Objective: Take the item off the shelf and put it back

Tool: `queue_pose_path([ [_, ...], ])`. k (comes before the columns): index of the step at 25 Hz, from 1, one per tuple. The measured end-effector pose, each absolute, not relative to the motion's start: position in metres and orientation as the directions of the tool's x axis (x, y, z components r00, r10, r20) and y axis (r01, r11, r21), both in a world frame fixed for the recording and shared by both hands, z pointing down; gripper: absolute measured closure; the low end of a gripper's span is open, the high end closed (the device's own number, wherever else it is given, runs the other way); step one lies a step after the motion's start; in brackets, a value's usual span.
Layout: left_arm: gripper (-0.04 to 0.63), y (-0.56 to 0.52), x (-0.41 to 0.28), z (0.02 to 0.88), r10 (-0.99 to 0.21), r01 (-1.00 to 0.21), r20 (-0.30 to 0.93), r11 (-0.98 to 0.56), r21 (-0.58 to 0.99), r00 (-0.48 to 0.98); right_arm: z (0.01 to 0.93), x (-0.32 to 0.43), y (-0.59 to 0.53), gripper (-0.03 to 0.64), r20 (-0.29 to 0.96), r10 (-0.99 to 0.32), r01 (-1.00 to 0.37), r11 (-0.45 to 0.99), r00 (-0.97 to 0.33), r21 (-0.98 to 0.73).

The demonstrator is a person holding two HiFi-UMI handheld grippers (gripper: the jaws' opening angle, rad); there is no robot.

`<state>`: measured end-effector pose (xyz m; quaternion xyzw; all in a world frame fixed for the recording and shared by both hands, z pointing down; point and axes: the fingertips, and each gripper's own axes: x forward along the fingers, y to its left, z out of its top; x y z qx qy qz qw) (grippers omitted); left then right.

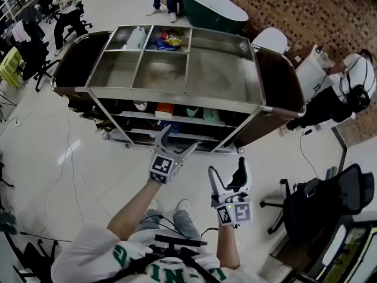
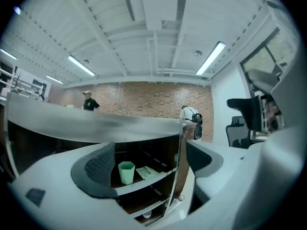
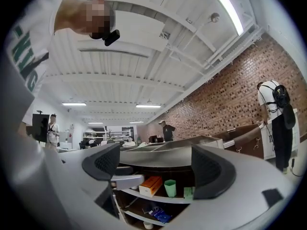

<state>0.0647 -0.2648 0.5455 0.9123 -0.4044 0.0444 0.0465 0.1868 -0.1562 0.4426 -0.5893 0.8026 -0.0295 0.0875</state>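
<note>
The left hand-held gripper hung in the air in front of a metal cart, pointing roughly level at the cart's open side. Its jaws stood wide apart with nothing between them. In the left gripper view the padded jaws framed the cart's shelves without touching anything. The right hand-held gripper was held a little nearer the person's body, to the right of the left one and apart from it. Its jaws were likewise spread and empty, as the right gripper view showed. Neither gripper held an item. A green cup stood upright on the upper shelf under the cart's top tray, well apart from both grippers. An orange box lay just beside the cup on its left, and a flat green packet lay just beside it on its right. The left gripper view showed the same cup and packet on that shelf. A blue packet lay on the lower shelf beneath.
</note>
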Motion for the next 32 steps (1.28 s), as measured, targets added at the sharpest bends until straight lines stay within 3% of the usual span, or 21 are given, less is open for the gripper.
queue_pose_path([
  [4, 0.15, -0.22, 0.0, 0.508, -0.803, -0.806, 0.064, -0.59, 0.052, 0.592, 0.427, 0.168, -0.161, 0.143, -0.151, -0.937, -0.926, 0.338, -0.314, -0.171],
  [9, 0.15, -0.181, -0.063, 0.472, -0.855, -0.853, 0.058, -0.519, -0.061, 0.516, 0.4, 0.144, -0.162, 0.143, -0.21, -0.918, -0.914, 0.372, -0.337, -0.161],
  [14, 0.164, -0.162, -0.116, 0.43, -0.92, -0.921, -0.029, -0.39, -0.014, 0.39, 0.382, 0.116, -0.161, 0.144, -0.237, -0.889, -0.9, 0.424, -0.391, -0.107],
  [32, 0.164, -0.13, -0.162, 0.406, -0.941, -0.944, -0.072, -0.326, -0.054, 0.33, 0.385, 0.072, -0.163, 0.147, -0.211, -0.857, -0.871, 0.488, -0.469, -0.047],
])
